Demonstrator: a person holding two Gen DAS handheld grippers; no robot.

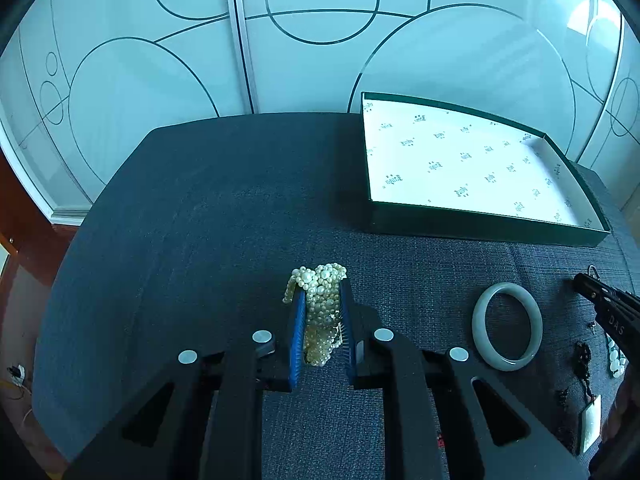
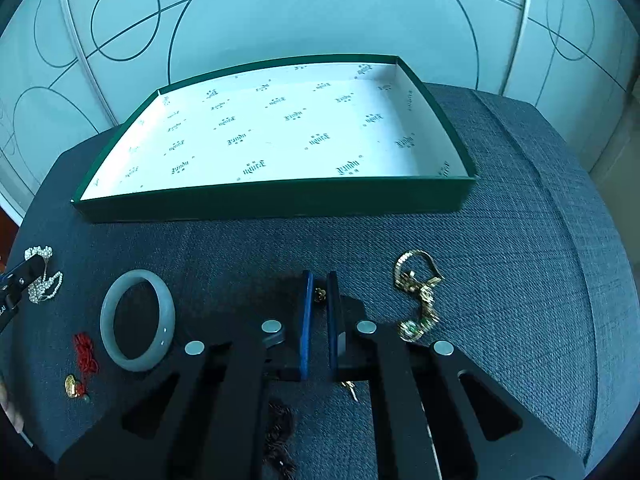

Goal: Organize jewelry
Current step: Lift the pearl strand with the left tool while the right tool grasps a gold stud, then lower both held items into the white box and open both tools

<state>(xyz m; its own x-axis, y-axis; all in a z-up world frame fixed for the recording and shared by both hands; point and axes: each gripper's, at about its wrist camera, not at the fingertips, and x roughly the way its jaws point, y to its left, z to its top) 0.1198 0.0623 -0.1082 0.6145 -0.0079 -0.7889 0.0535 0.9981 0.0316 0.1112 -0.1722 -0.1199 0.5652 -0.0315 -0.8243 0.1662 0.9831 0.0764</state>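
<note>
A dark grey fabric-covered counter [image 2: 520,240] stood before pale sliding doors patterned with thin circles. At its far side lay a shallow green box [image 2: 280,200], open, its white printed lining bare, ready to receive the jewellery scattered nearer the cameras.

The left gripper [image 1: 322,292] had its blue-padded fingers [image 1: 298,320] clenched on a bunched pearl necklace [image 1: 320,300]; loops of pearls bulged above the fingertips and hung between the pads, low over the cloth. From the right wrist view the same pearls appeared at the far left of the counter. The box sat ahead and to the right of this gripper, with open cloth between.

The right gripper [image 2: 319,292] pointed at the box's near wall, its fingers drawn close around a small gold piece [image 2: 319,295]; whether they actually pinched it could not be told. Just to its right lay a gold chain with a green stone [image 2: 418,292]. To its left rested a pale jade bangle [image 2: 138,320], lying flat, and beyond it a red cord with a gold charm [image 2: 82,364]. A dark beaded strand [image 2: 280,436] lay beneath the gripper body.

The box's low walls would likely need only a small lift to clear.
</note>
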